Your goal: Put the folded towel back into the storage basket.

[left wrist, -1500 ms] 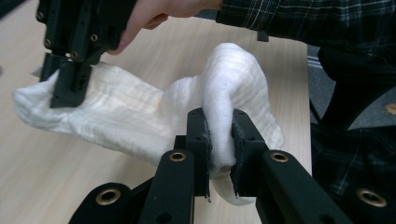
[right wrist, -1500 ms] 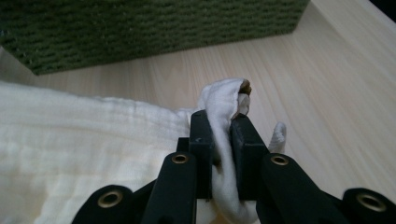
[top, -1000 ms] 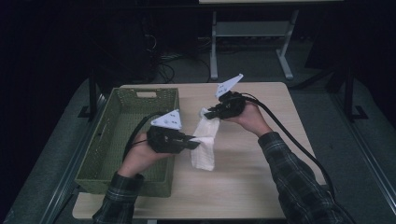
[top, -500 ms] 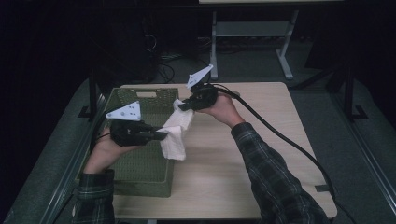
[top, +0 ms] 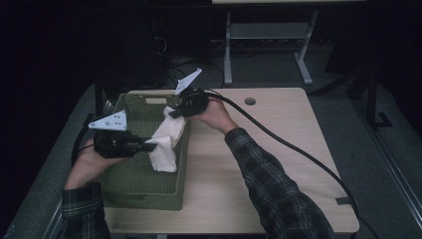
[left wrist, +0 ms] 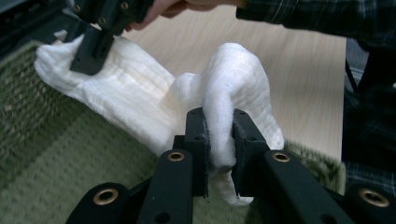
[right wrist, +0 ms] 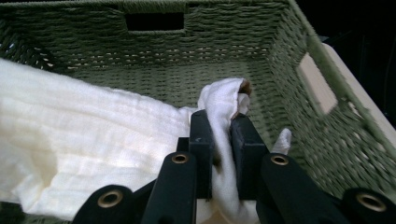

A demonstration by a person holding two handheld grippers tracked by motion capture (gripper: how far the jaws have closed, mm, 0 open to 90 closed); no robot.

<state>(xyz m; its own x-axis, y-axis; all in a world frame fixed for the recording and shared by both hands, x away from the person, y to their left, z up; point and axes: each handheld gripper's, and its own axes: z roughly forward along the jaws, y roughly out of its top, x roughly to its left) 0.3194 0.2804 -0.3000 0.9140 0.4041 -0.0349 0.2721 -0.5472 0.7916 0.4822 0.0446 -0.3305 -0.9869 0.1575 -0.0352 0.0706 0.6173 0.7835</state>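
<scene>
Hanging white ribbed cloth [top: 166,142] — soft, crumpled, pinched by left tongs [top: 152,145], right tongs [top: 171,113], above green basket [top: 144,191].

No legible text, labels or numbers on any surface; dim background may hide small markings.

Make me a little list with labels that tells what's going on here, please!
held thing: white cloth, folded, hanging between both tools
left tool: shut on one end of the cloth
right tool: shut on the other end of the cloth
where the cloth is: above the green basket, by its right wall
basket: woven, with handle holes in its walls, at the left of the table
table: light wood
</scene>
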